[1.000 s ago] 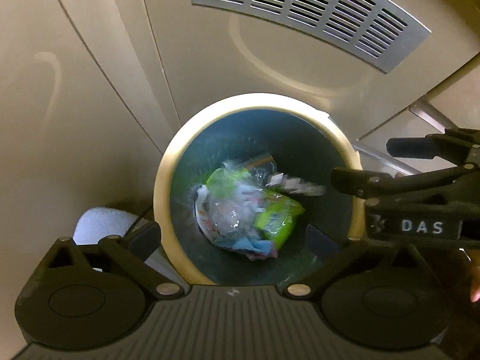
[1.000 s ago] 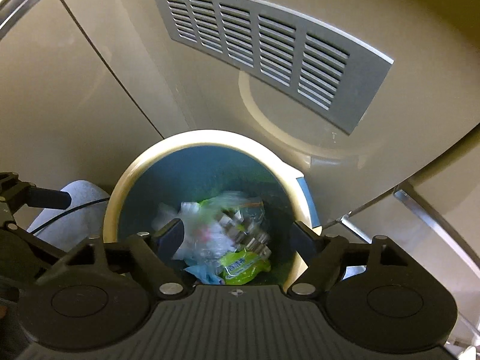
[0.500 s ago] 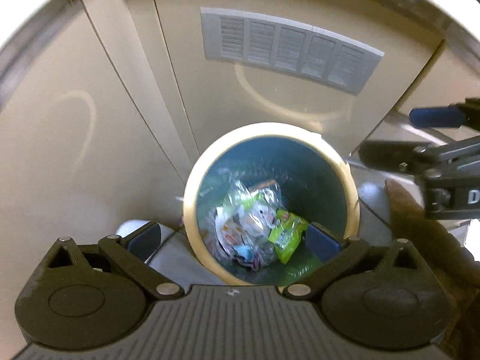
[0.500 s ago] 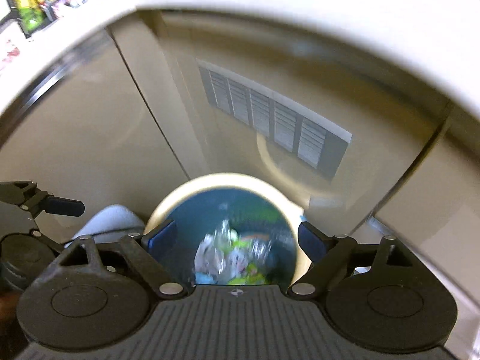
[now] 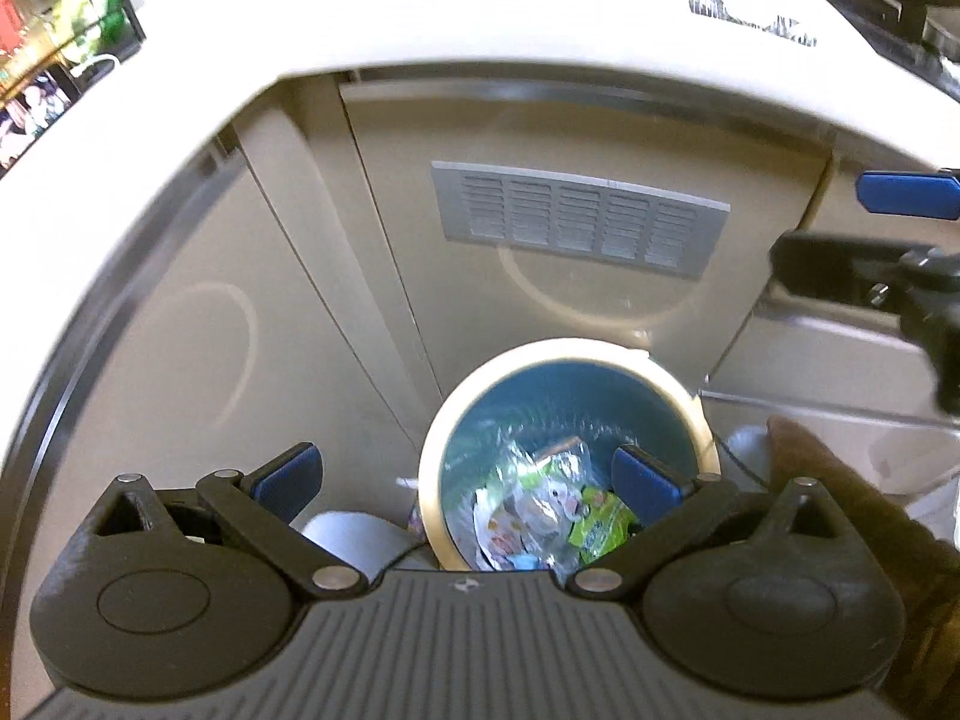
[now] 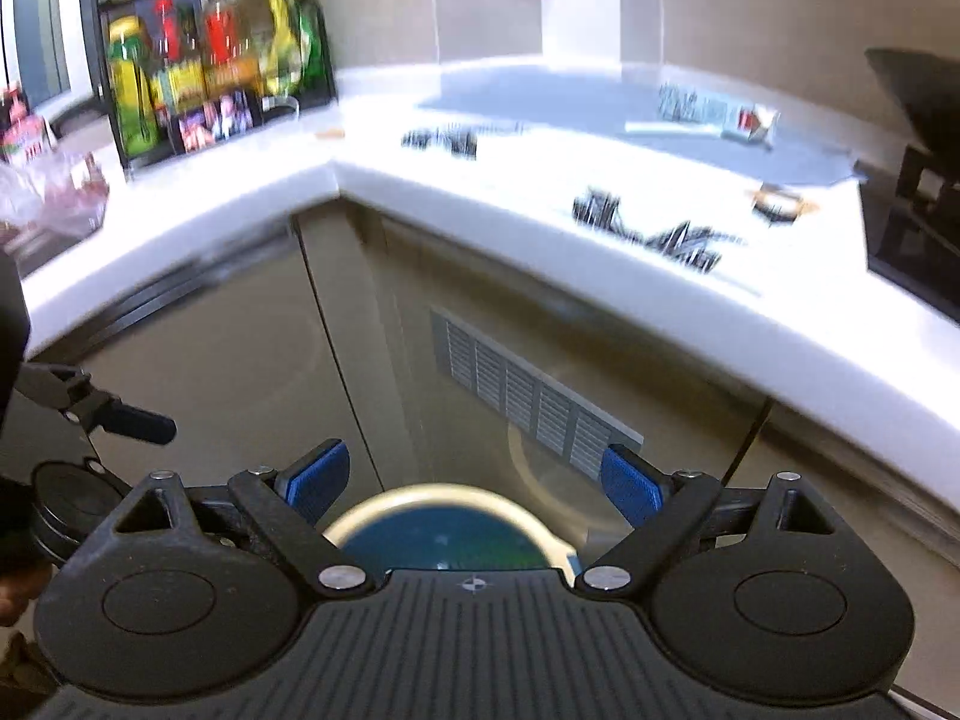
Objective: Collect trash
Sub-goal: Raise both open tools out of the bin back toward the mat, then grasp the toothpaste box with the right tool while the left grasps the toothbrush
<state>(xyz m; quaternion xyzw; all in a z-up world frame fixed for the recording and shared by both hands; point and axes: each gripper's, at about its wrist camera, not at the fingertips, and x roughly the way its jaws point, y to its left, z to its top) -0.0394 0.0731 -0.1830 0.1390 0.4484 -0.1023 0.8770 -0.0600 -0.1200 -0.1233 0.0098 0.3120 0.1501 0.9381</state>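
A round bin with a cream rim (image 5: 564, 351) and a blue inside stands on the floor against beige cabinet doors. It holds crumpled wrappers (image 5: 540, 510), clear, white and green. My left gripper (image 5: 467, 477) hangs above it, open, with nothing between its blue pads. My right gripper (image 6: 475, 480) is higher, its jaws opening and empty, with only the bin's rim (image 6: 444, 489) showing below. On the white counter lie dark crumpled wrappers (image 6: 654, 228) and a small packet (image 6: 750, 120). The right gripper (image 5: 870, 231) also shows at the right edge of the left wrist view.
A grey vent grille (image 5: 576, 222) sits in the cabinet door behind the bin. A black rack of bottles and packets (image 6: 210, 72) stands at the counter's back left, a black appliance (image 6: 912, 210) at its right. A person's hand (image 5: 828, 480) is beside the bin.
Both grippers have risen and tilted up. The bin has shrunk and slid down in both views, and the counter top has come into sight. The right jaws have spread a little wider.
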